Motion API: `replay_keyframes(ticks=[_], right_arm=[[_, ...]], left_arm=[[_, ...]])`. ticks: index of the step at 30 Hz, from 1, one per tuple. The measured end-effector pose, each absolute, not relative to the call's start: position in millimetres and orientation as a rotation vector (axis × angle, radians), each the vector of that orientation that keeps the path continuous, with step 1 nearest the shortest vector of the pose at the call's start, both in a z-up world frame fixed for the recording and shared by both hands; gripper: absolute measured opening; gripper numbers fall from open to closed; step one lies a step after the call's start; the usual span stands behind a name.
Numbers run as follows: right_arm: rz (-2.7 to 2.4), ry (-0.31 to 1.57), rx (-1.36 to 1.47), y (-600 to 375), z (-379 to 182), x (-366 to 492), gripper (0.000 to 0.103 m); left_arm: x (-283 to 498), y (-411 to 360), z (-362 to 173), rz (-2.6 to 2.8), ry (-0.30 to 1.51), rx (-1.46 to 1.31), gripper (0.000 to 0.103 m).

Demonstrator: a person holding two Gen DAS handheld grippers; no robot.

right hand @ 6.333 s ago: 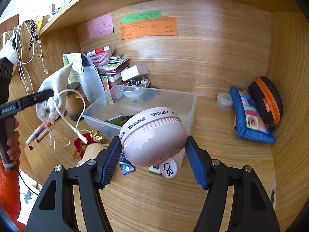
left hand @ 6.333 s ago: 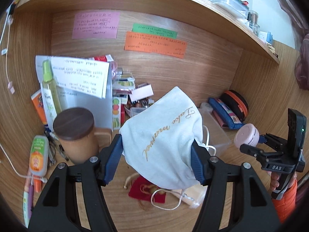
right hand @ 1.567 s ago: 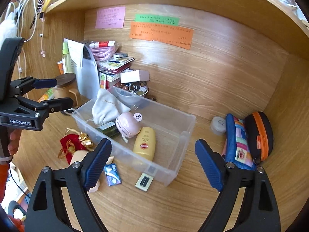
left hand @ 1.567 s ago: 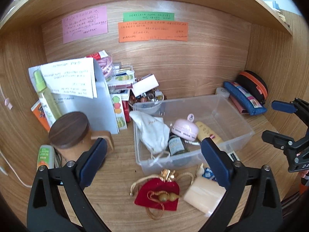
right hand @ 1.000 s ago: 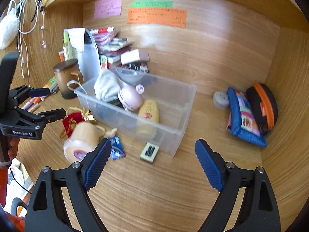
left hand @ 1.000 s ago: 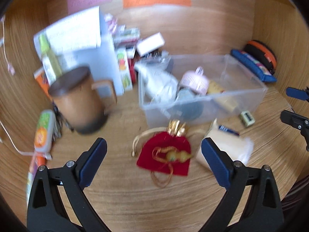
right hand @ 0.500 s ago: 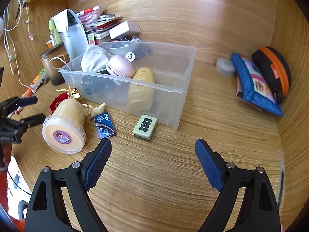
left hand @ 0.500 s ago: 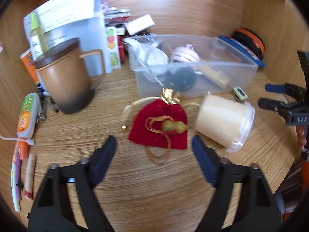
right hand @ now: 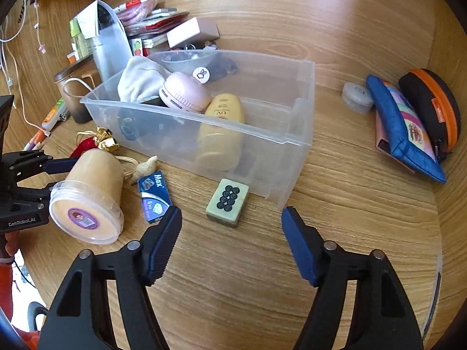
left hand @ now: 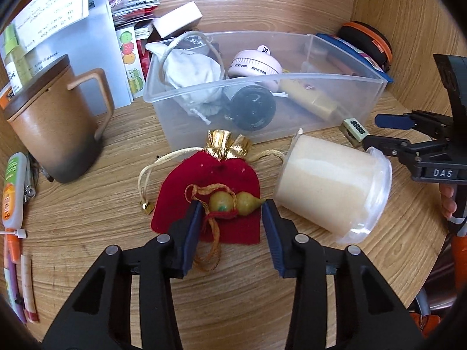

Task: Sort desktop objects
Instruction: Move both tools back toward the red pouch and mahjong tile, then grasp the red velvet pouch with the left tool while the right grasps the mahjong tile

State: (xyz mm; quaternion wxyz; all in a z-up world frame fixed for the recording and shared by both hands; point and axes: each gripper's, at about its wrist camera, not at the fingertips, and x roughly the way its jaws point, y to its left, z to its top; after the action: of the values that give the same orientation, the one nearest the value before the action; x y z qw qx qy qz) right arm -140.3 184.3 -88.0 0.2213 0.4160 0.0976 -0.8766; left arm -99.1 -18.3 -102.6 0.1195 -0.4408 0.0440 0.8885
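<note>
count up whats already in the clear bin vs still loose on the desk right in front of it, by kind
In the clear bin:
white drawstring pouch: 1
pink mini fan: 1
yellow sunscreen bottle: 1
black-capped bottle: 1

Loose in front of it:
red velvet pouch: 1
cream tub: 1
blue packet: 1
mahjong tile: 1
seashell: 1

Total: 9

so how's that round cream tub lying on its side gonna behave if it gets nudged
Probably rolls: the cream tub lies on its curved wall on the bare desk. Its lid rim flares wider than the body, so it would likely curve rather than run straight. The smooth plastic may slip between pads.
</note>
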Motion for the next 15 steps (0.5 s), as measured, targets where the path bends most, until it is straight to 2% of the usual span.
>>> replay_keyframes(ticks=[6,7,13,15], right_arm=[[-2.392,0.247,1.206,182,-96,-155,0.049],[-2.386,0.245,1.213,182,-97,-156,0.044],[-2.383,0.260,1.208,178,-97,-160,0.041],[-2.388,0.274,1.195,176,-98,-160,0.037]], left_arm=[[-102,-17,-104,2.603,0.137,-1.275,0.039],[-102,-16,-105,2.609,0.140,-1.269,0.039],[-101,-16,-106,2.628,0.152,-1.250,0.038],[-101,-16,-106,2.628,0.150,-1.246,0.034]])
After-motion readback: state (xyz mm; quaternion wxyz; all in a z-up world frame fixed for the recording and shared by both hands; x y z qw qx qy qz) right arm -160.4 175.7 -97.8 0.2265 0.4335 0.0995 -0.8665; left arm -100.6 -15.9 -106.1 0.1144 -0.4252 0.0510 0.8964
